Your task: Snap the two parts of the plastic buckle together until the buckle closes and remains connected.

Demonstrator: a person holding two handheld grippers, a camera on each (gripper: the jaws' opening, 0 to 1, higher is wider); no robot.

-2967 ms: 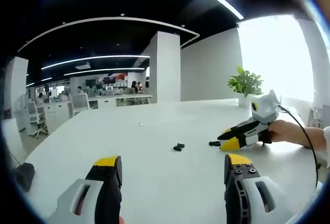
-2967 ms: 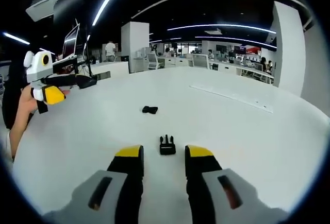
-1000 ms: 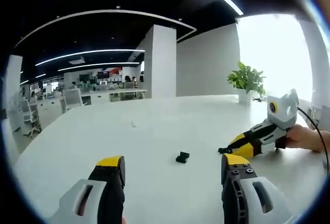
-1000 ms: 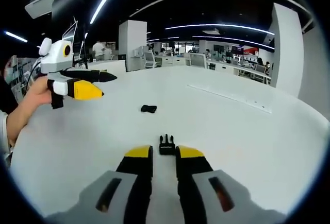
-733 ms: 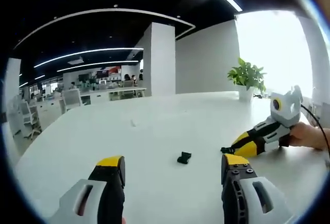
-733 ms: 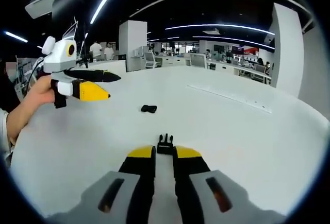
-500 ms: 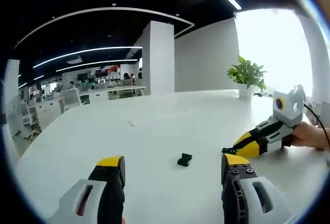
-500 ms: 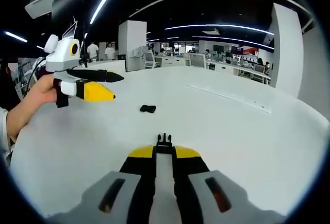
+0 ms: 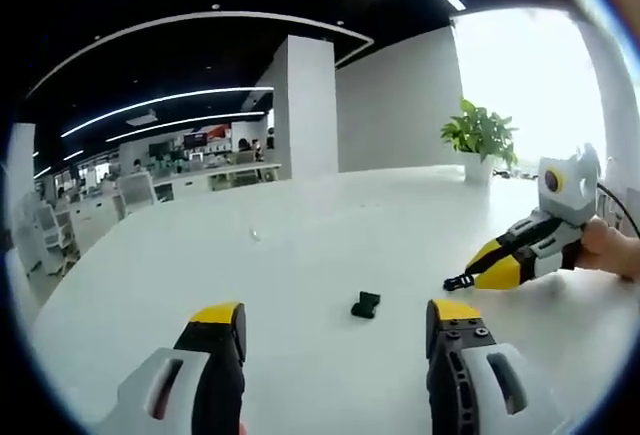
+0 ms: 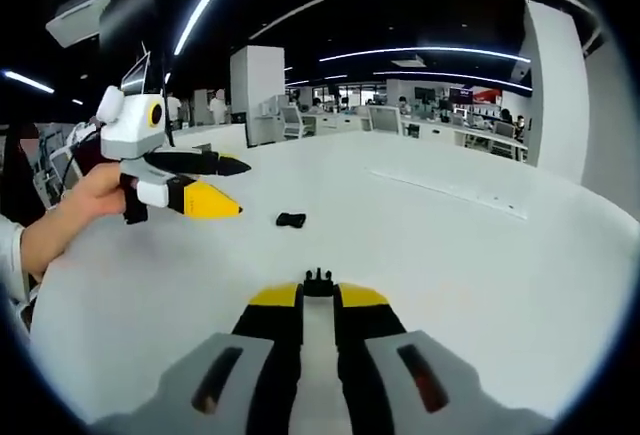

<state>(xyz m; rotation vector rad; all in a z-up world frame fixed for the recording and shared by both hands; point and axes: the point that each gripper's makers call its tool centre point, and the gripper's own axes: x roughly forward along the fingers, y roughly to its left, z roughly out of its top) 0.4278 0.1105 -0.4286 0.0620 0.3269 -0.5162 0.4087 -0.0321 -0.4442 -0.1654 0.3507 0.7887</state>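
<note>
Buckle halves are apart: we see the right tongs [image 10: 318, 296] closed on the pronged half [image 10: 318, 278], lifted off the white desk [image 10: 480, 255], while the socket half [image 9: 366, 304] lies on the desk in front of the wide-open left tongs [image 9: 331, 318]. We judge that we are in the pick-up step. Next, the left tongs should close on the socket half, then both halves must be lined up and pushed together.

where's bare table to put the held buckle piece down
Bare white table stretches left of the small black buckle half lying there, toward the white pillar. It is tighter between that half and the right gripper holding the pronged black piece.
</note>
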